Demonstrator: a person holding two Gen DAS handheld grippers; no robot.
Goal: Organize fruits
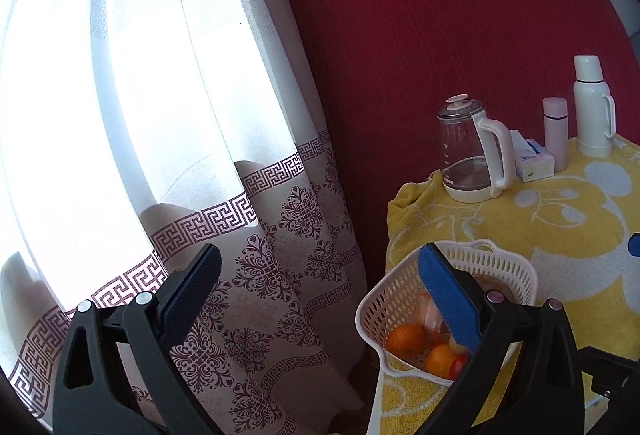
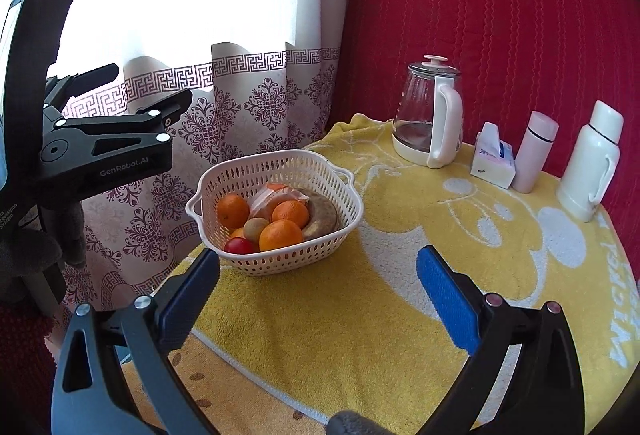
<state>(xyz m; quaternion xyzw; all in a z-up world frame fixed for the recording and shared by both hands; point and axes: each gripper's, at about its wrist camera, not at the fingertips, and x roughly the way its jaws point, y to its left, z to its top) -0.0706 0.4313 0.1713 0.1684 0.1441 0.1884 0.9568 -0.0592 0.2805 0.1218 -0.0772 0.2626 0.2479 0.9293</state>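
The white perforated basket (image 2: 276, 209) serves as the reference point: it sits on the yellow towel (image 2: 380, 315) covering the table, close to the table's window-side edge, with the patterned curtain (image 2: 248, 103) hanging just beyond that edge. Inside the basket lie three oranges (image 2: 281, 235), a small red fruit (image 2: 240, 246), a greenish-brown round fruit (image 2: 256, 227), a wrapped packet (image 2: 276, 197) and a round brown item (image 2: 322, 217) against the far wall. The right gripper (image 2: 318, 299) hangs in front of the basket over bare towel, its blue-padded fingers (image 2: 448, 299) spread wide with nothing between them. The left gripper (image 1: 320, 295) is raised to the curtain side of the basket, also fully spread and empty; in its own view one finger overlaps the basket rim, whether touching cannot be told. The towel between the basket and the near table edge is unoccupied, as is the wide stretch on the side away from the window. Behind the basket, along the red backdrop (image 2: 500, 15), stand a glass kettle (image 2: 428, 115) with a white handle, a tissue box (image 2: 494, 157), a pale pink flask (image 2: 534, 151) and a white thermos (image 2: 588, 163), all well apart from the basket. Readable text: "GenRobot.AI" on the body of the left gripper as seen from the right wrist view; large white lettering woven along the towel border, partly cut off; a small mark on the kettle base, too blurred to read.
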